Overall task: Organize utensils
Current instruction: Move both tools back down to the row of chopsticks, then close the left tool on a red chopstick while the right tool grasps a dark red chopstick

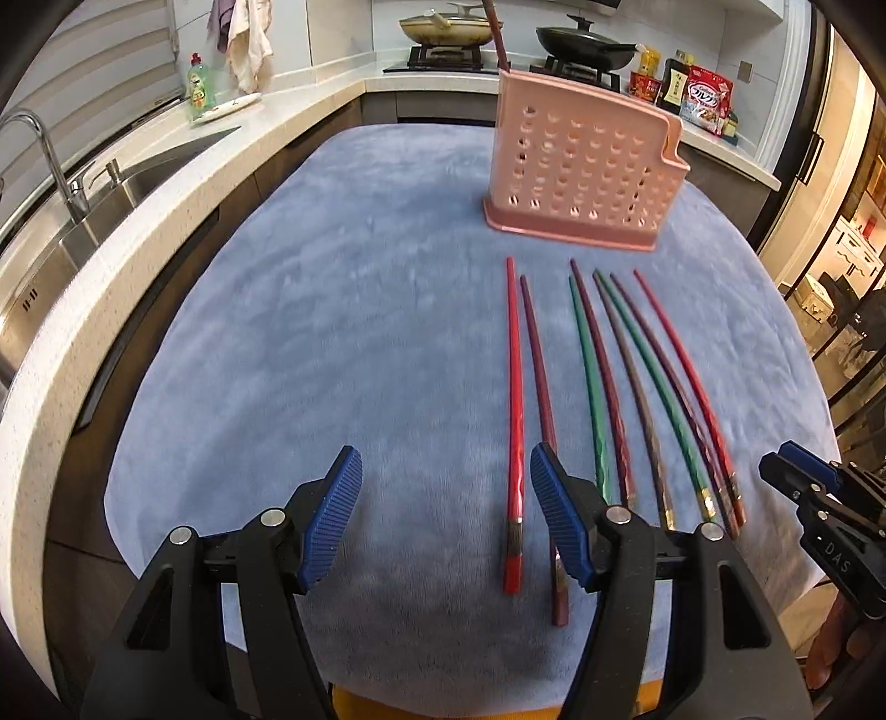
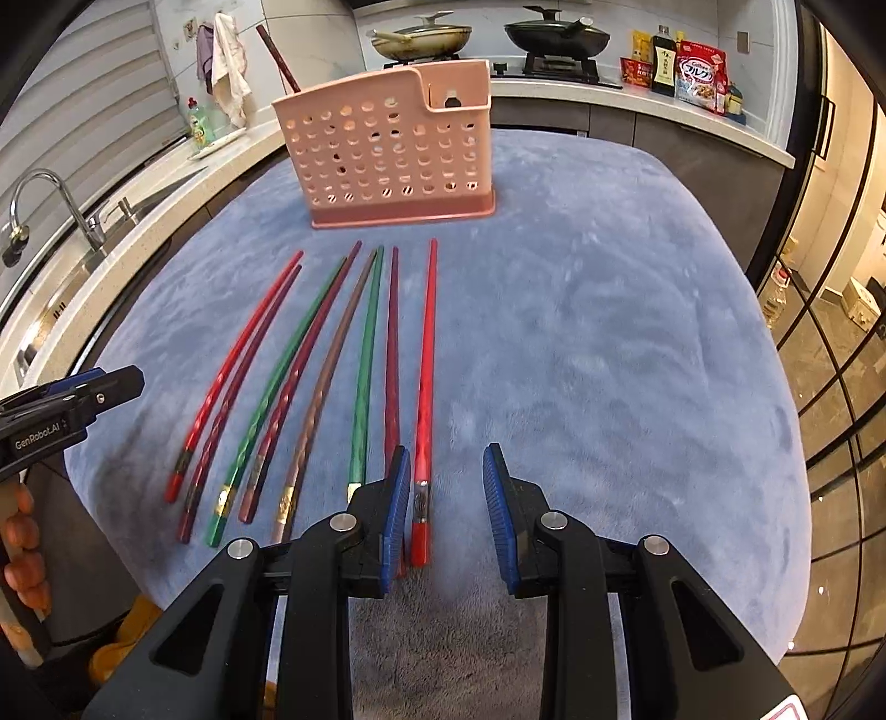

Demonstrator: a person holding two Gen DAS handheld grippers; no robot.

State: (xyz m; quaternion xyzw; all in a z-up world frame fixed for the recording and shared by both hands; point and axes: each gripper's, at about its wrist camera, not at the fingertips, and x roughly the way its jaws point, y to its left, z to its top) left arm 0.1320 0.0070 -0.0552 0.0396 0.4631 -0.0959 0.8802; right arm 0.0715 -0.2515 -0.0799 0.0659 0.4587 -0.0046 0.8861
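Note:
Several chopsticks, red, dark red, green and brown, lie side by side on a blue cloth [image 1: 332, 310]. The leftmost red chopstick [image 1: 515, 410] lies just left of my left gripper's right finger. My left gripper [image 1: 443, 487] is open and empty above the cloth. My right gripper [image 2: 443, 487] is open and empty; the rightmost red chopstick [image 2: 425, 387] lies between its fingers, near the left one. A pink perforated utensil holder [image 1: 581, 166] stands upright beyond the chopsticks, with one dark red chopstick [image 2: 277, 55] standing in it. The holder also shows in the right wrist view [image 2: 387, 160].
A counter with a sink and tap [image 1: 50, 160] runs along the left. A stove with two pans [image 1: 581, 44] stands at the back, with food packets [image 1: 703, 99] to its right. My right gripper shows at the left wrist view's right edge [image 1: 797, 482].

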